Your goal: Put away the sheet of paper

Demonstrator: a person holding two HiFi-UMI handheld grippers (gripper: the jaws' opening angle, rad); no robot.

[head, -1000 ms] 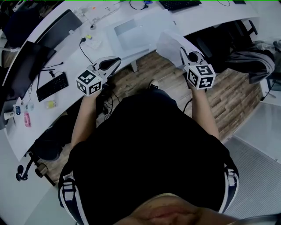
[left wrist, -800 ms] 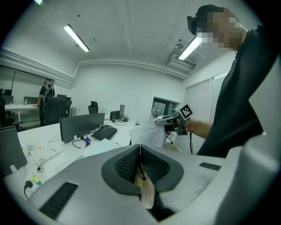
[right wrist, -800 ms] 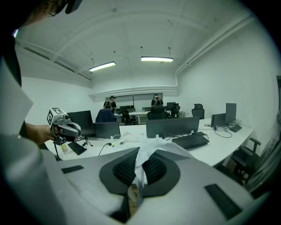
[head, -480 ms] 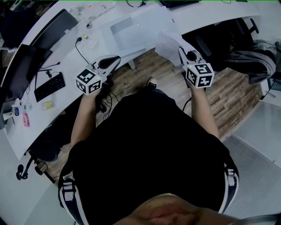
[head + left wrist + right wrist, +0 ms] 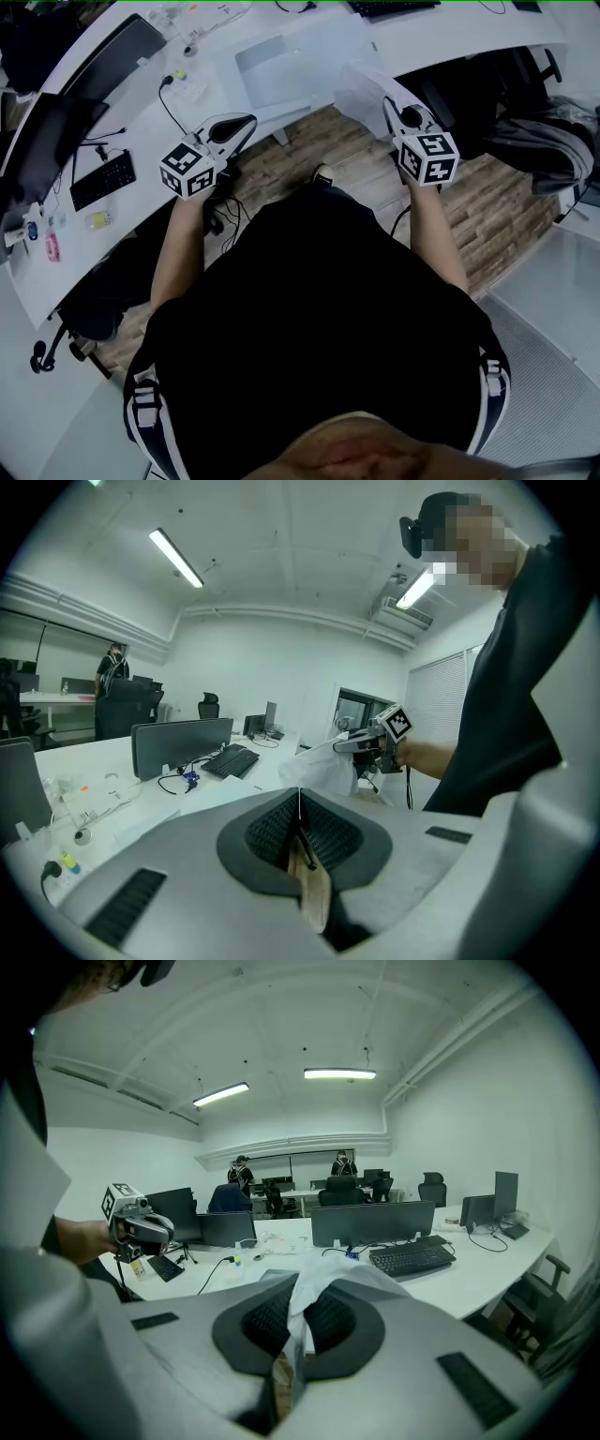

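barely anything has moved since a sec ago: left gripper (image 5: pixel 246 123) sits a touch further left in head view, right gripper (image 5: pixel 386 101) is approx where it was. right gripper jaws are closed tight on the sheet of paper (image 5: pixel 359 91); in right gripper view the white sheet rises crumpled from between the dark pads (image 5: pixel 251 1321) & flops fwd. the sheet hangs in the air at the near edge of the curved white counter (image 5: pixel 309 33), on the person's right, above the wooden floor (image 5: pixel 309 150). left gripper jaws are pressed together w/ nothing between them; only a thin seam shows in left gripper view. it's held well apart from the sheet, near the counter edge on the left. black keyboard (image 5: pixel 103 178) & dark monitor (image 5: pixel 117 52) sit on the counter further left
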